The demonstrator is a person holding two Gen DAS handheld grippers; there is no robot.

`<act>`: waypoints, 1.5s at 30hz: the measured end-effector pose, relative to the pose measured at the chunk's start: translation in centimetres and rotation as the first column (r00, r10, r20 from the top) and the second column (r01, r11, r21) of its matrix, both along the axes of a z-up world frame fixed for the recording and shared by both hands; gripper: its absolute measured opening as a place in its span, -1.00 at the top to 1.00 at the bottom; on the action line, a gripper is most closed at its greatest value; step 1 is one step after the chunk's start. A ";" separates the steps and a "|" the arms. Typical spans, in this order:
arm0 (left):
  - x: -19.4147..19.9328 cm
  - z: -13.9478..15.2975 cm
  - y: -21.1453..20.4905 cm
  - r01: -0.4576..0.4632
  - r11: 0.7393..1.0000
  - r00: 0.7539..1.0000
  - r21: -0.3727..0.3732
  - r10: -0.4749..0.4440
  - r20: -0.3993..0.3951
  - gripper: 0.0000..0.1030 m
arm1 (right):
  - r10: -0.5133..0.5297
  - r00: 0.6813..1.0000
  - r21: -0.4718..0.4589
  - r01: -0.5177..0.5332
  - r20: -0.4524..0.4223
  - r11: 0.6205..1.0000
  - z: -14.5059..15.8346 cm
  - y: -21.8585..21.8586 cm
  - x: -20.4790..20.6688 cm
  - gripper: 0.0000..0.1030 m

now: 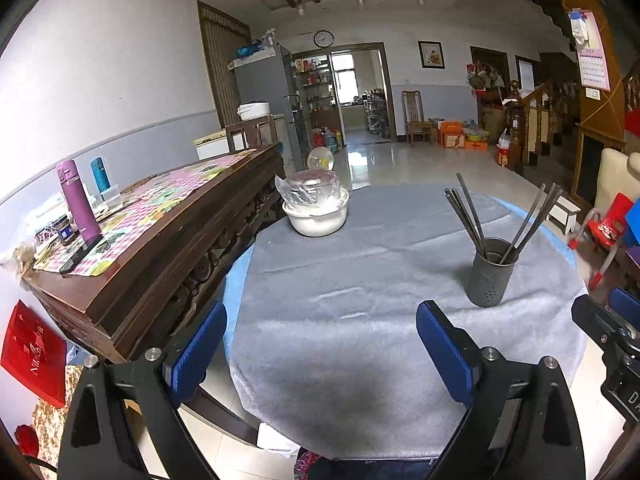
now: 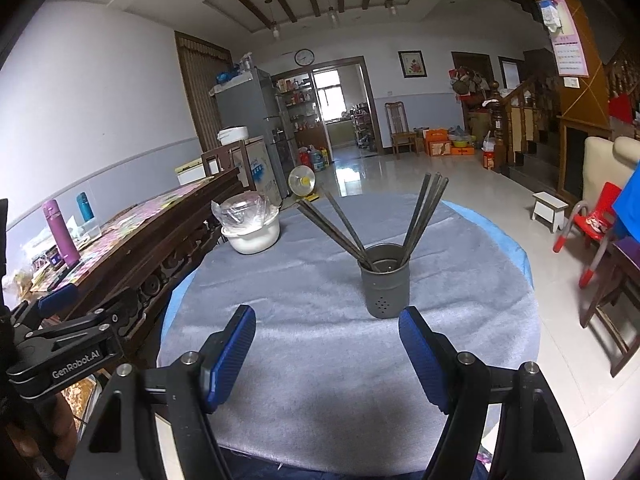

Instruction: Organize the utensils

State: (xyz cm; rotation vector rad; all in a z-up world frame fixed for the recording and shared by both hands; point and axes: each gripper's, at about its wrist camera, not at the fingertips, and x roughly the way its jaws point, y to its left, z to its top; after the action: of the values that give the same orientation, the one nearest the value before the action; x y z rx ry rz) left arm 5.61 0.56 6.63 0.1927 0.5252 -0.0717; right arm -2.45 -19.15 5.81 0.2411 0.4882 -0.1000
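Observation:
A dark grey utensil holder (image 1: 491,272) stands upright on the round table, right of centre. Several dark chopsticks (image 1: 470,212) stand in it, fanned out to both sides. The holder also shows in the right wrist view (image 2: 385,285), with the chopsticks (image 2: 424,210) leaning left and right. My left gripper (image 1: 320,344) is open and empty over the table's near part, left of the holder. My right gripper (image 2: 327,346) is open and empty, just in front of the holder. Each gripper shows at the edge of the other's view.
A grey cloth (image 1: 340,320) covers the round table. A white bowl with a plastic-wrapped lid (image 1: 316,206) stands at the far left of it. A dark wooden sideboard (image 1: 160,248) with bottles is close on the left. A red chair (image 2: 592,220) stands on the right.

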 end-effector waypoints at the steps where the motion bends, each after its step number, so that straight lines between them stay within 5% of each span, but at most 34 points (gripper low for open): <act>1: -0.1 0.0 0.1 0.000 1.000 1.000 0.000 0.000 0.000 -0.86 | 0.001 1.000 -0.002 -0.001 -0.002 1.000 0.0 0.1 0.0 -0.51; 45: 0.6 -0.7 1.5 -0.013 1.000 0.999 -0.016 0.012 -0.035 -0.86 | 0.011 0.999 -0.003 -0.012 -0.053 1.000 -0.3 1.4 1.4 -0.51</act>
State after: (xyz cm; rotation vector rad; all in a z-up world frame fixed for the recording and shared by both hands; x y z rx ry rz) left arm 6.22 2.09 5.89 0.1724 0.5604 -0.0671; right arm -1.07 -17.74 5.48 0.2325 0.5423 -0.0963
